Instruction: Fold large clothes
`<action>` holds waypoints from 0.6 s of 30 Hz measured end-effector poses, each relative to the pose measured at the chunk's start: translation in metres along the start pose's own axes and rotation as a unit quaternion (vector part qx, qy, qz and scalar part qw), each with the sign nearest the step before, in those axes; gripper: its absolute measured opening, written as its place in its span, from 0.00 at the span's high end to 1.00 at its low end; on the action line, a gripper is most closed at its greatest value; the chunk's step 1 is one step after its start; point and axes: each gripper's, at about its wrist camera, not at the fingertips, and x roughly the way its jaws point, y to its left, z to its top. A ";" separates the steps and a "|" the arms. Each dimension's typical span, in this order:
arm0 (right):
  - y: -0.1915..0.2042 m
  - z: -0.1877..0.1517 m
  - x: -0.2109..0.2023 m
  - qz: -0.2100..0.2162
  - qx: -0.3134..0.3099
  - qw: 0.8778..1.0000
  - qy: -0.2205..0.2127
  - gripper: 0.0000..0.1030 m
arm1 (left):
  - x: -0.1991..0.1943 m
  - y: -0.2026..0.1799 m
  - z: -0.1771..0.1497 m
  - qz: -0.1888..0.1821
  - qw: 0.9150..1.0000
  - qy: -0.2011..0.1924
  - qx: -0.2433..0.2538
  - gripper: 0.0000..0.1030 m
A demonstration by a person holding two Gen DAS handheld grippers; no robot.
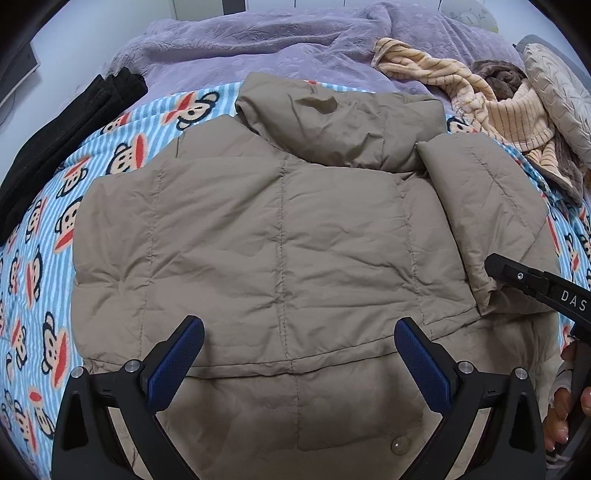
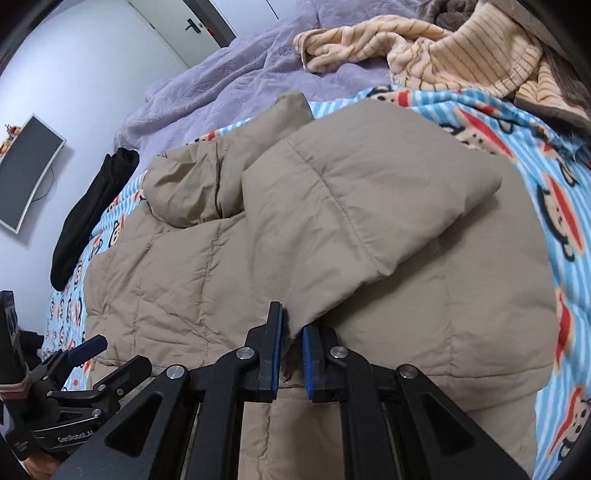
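A tan quilted jacket [image 1: 280, 236] is spread back-up across a blue striped blanket printed with monkey faces [image 1: 48, 236], which is laid over a bed. The hood [image 1: 332, 125] is seen at the far end of the jacket, and the hem lies nearest the cameras. One sleeve [image 1: 480, 206] has been folded in over the right side of the back, its cuff pointing toward the near edge.

The left tool [image 1: 299, 354] is held above the near hem with its blue-padded fingers [image 1: 177, 362] spread wide apart; nothing is held between them. The right tool [image 2: 291, 350] is closed almost fully, and the cuff end of the folded sleeve [image 2: 369, 206] is pinched between its blue pads [image 2: 308, 365]. In the left wrist view, the tip of the right tool [image 1: 496, 267] is seen at the sleeve's cuff on the right, with part of a hand [image 1: 565, 402] visible at the near right edge.

A black garment [image 1: 70, 147] is lying along the far left edge of the blanket. A purple bedspread [image 1: 258, 44] is seen beyond the jacket, and a cream striped garment [image 1: 491, 107] is heaped on it at the far right beside a grey pillow [image 1: 557, 96]. In the right wrist view, a wall-mounted screen [image 2: 29, 170] and a door with a handle [image 2: 194, 26] are shown on the far left.
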 end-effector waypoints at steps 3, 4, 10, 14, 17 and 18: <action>-0.007 -0.001 0.004 0.012 0.022 1.000 0.012 0.89 | 0.000 0.002 0.001 -0.009 1.000 -0.004 0.001 0.00; -0.009 -0.001 0.003 0.018 0.028 0.999 0.017 0.89 | 0.000 0.004 0.002 -0.015 1.000 -0.004 0.000 0.00; -0.030 -0.012 -0.028 0.056 0.085 0.995 -0.003 0.30 | -0.006 0.014 0.010 -0.035 0.999 -0.026 -0.010 0.00; -0.068 -0.016 -0.042 0.091 0.180 0.979 -0.022 0.30 | -0.003 0.020 0.015 -0.048 0.998 -0.026 -0.021 0.00; -0.091 -0.006 -0.041 0.125 0.253 0.958 -0.043 0.30 | -0.005 0.025 0.018 -0.074 0.996 -0.032 -0.030 0.00; -0.096 -0.002 -0.039 0.136 0.272 0.951 -0.051 0.31 | -0.007 0.028 0.021 -0.087 0.995 -0.036 -0.034 0.00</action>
